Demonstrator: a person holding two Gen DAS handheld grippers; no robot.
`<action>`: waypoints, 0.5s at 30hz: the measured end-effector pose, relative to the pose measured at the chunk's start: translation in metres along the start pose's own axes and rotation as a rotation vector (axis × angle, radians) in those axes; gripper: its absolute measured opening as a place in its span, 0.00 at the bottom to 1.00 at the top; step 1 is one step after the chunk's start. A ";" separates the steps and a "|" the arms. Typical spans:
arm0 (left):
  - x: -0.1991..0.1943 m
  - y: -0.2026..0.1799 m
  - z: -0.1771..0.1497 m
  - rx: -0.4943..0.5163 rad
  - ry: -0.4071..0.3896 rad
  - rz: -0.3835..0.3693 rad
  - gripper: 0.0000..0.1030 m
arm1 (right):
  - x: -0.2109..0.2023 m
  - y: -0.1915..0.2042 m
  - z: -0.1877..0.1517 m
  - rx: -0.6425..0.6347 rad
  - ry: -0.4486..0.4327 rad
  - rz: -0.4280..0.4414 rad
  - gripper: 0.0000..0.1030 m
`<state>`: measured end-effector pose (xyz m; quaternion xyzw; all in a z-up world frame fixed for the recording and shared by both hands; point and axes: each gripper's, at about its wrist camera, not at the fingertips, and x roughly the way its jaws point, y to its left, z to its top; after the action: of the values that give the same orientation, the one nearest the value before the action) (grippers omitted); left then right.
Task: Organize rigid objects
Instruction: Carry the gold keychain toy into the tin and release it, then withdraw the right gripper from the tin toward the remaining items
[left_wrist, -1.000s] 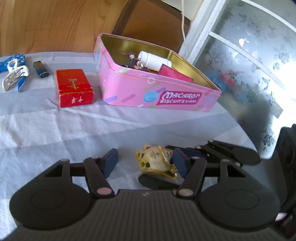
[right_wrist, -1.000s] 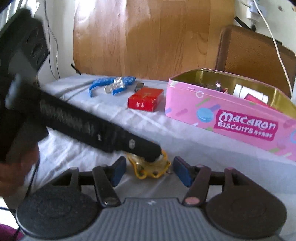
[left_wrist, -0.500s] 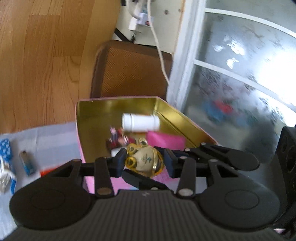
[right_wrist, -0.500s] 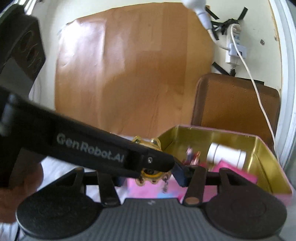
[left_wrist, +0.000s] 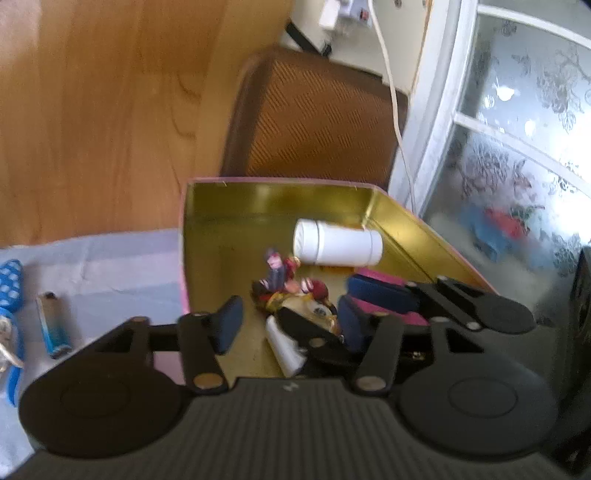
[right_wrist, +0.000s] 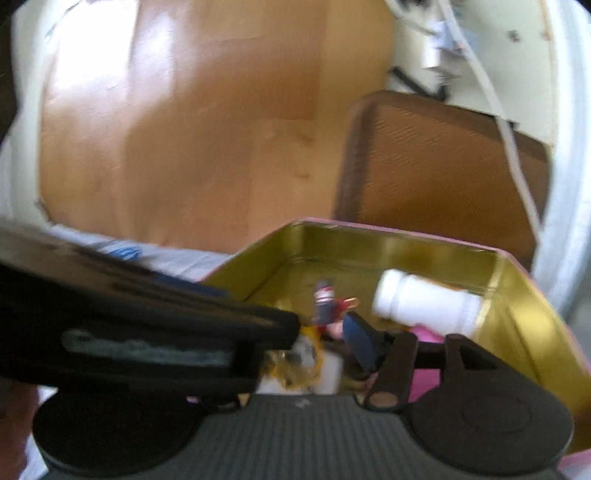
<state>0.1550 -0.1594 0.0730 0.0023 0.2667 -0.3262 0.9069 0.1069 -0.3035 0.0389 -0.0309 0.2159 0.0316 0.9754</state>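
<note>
The pink biscuit tin (left_wrist: 280, 192) with a gold inside also shows in the right wrist view (right_wrist: 517, 295). In it lie a white bottle (left_wrist: 338, 243), small figurines (left_wrist: 284, 277), a pink box and the yellow trinket (left_wrist: 317, 312). My left gripper (left_wrist: 288, 325) is open over the tin, the trinket lying between its fingers, apart from both. My right gripper (right_wrist: 306, 347) reaches in from the right, also open around the trinket (right_wrist: 295, 363). The left gripper's finger hides the right gripper's left finger.
A lighter (left_wrist: 53, 325) and a blue-handled tool (left_wrist: 9, 306) lie on the grey cloth left of the tin. A brown chair (left_wrist: 314, 118) stands behind the tin. A frosted glass door (left_wrist: 517, 147) is at the right.
Both grippers closed on the trinket, carried it up and over the tin, then lowered and opened. The trinket now lies inside the tin.
</note>
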 end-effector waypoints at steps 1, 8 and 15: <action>-0.006 0.000 -0.001 0.012 -0.017 0.000 0.63 | -0.003 -0.002 0.000 0.014 -0.011 -0.009 0.60; -0.059 -0.001 -0.014 0.062 -0.109 0.045 0.63 | -0.045 0.012 -0.008 0.042 -0.093 -0.004 0.60; -0.106 0.033 -0.048 -0.032 -0.106 0.086 0.65 | -0.086 0.037 -0.026 0.086 -0.106 0.078 0.59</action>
<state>0.0833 -0.0619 0.0774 -0.0183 0.2232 -0.2822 0.9329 0.0153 -0.2731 0.0500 0.0214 0.1661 0.0617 0.9839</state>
